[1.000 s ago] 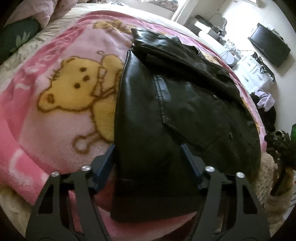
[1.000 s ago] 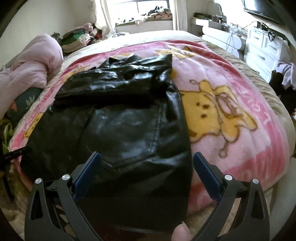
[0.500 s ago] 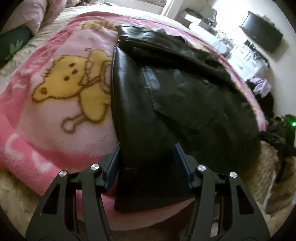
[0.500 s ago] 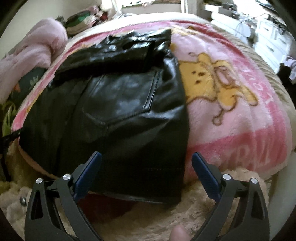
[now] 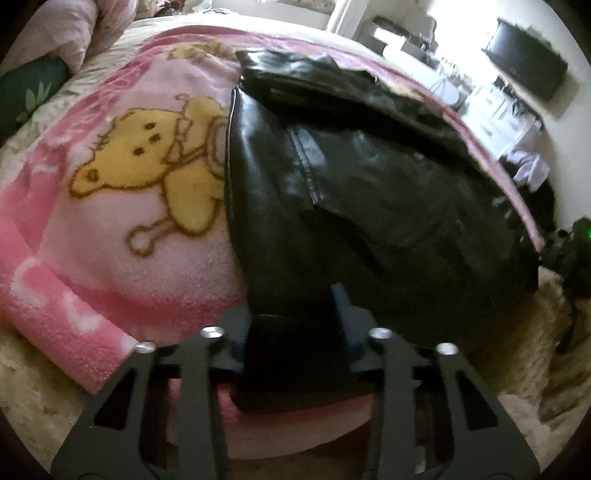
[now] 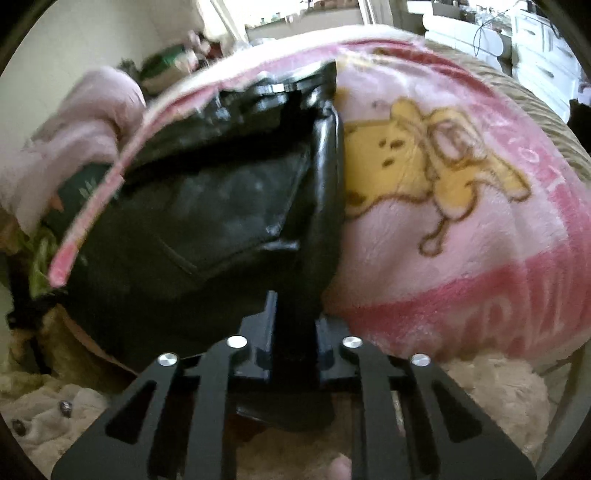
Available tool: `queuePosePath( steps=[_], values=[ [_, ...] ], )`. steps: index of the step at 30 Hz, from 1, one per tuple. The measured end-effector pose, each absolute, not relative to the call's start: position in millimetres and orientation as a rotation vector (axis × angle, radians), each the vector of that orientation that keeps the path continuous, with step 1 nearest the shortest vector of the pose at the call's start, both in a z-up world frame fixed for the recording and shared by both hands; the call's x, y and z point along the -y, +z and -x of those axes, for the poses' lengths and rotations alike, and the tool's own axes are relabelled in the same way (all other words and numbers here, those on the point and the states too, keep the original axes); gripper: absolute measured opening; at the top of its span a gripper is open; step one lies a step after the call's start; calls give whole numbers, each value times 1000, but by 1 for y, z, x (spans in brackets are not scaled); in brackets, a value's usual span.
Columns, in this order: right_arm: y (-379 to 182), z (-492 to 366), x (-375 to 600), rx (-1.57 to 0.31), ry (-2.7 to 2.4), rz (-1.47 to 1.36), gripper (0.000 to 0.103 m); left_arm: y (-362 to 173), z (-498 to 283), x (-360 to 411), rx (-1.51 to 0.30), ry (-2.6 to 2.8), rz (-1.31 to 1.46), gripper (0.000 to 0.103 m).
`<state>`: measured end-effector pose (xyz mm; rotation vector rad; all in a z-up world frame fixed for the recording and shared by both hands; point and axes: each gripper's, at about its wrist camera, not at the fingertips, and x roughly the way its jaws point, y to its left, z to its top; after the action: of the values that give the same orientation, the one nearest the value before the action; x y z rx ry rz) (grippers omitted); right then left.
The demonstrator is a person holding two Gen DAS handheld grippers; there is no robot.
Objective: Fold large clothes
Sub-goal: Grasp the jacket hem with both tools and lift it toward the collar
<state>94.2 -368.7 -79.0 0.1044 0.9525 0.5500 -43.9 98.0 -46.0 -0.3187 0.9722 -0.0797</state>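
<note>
A black leather jacket (image 5: 369,206) lies flat on a pink bear-print blanket (image 5: 122,236), its hem hanging over the near edge of the bed. My left gripper (image 5: 293,321) sits at the hem's left corner; its jaws are closing, with a fold of the hem pinched between the pads. In the right wrist view the same jacket (image 6: 221,206) fills the left half and the blanket (image 6: 443,240) the right. My right gripper (image 6: 295,321) is at the hem's right corner, and its closing jaws squeeze a narrow bunch of leather.
Fluffy beige bedding (image 5: 517,376) hangs below the blanket at the bed's near edge. Pink pillows (image 5: 74,33) and a green cushion (image 5: 26,92) lie at the far left. A white dresser (image 5: 498,107) and a dark screen (image 5: 524,70) stand beyond the bed on the right.
Both pairs of jaws have gone from wide apart around the hem to pinched on it. The right gripper has come in lower at the bed's edge, and the leather bunches there.
</note>
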Motion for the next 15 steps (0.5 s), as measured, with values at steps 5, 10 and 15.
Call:
queuePosePath(
  steps=[5, 10, 15],
  values=[
    [-51, -93, 373, -839, 606, -187, 10, -17, 46, -102, -888, -127, 355, 8],
    [-18, -106, 371, -731, 657, -285, 8, 26, 32, -107, -766, -160, 370, 7],
    [6, -131, 371, -677, 663, -377, 8, 55, 8, -115, -679, -160, 393, 7]
  ],
)
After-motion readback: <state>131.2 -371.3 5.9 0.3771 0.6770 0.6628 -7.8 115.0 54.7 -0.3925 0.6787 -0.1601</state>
